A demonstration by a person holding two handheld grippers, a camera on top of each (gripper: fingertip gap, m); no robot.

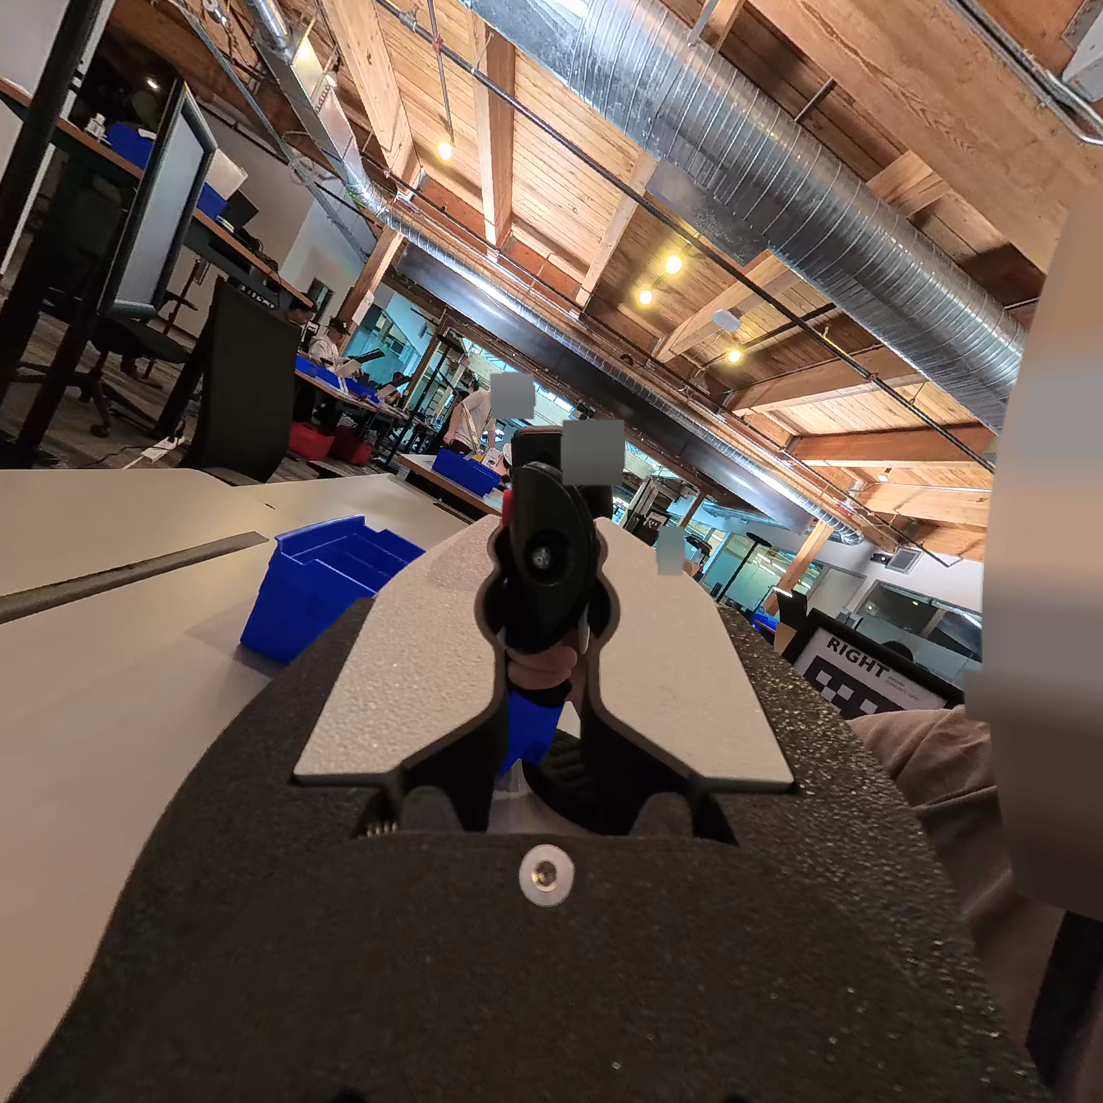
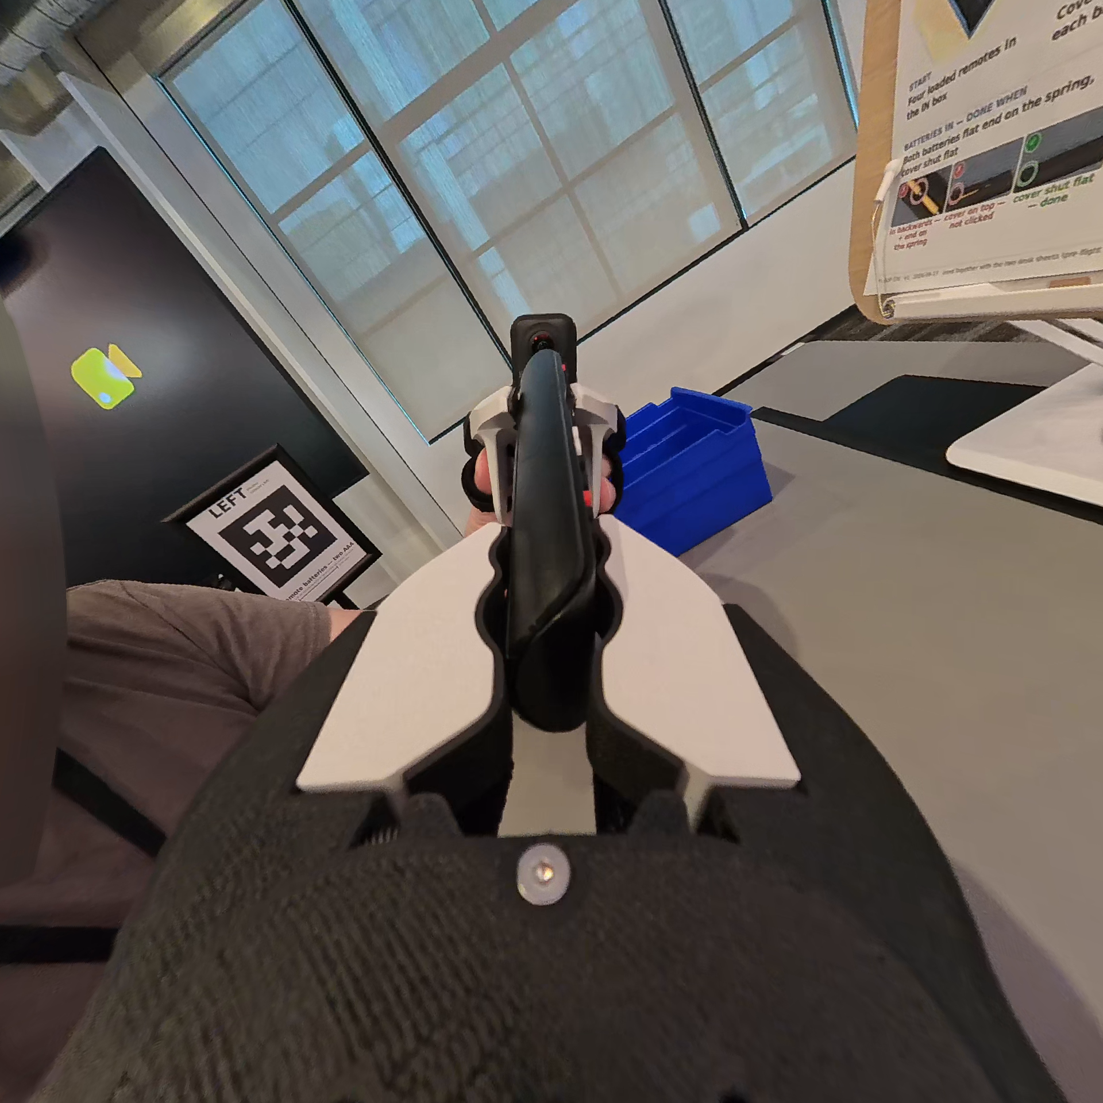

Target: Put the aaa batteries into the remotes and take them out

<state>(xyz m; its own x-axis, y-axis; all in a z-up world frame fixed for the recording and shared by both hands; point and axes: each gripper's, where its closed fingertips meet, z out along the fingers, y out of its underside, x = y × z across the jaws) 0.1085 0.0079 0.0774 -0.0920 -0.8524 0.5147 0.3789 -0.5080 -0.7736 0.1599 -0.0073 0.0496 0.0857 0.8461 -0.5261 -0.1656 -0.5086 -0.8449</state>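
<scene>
Left tongs (image 1: 546,573): clenched on black remote (image 1: 549,591)
Right tongs (image 2: 546,603): clenched on the same remote
Blue bin (image 2: 692,465): on counter (image 2: 895,597)

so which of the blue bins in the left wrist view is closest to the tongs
The blue bin on the grey table, just left of the left tongs. The other blue bins sit on far desks across the room.

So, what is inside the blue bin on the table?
The blue bin shows only its stepped blue inner walls in both views; no remotes or batteries are visible. Its floor is hidden by the near wall and the tools.
</scene>
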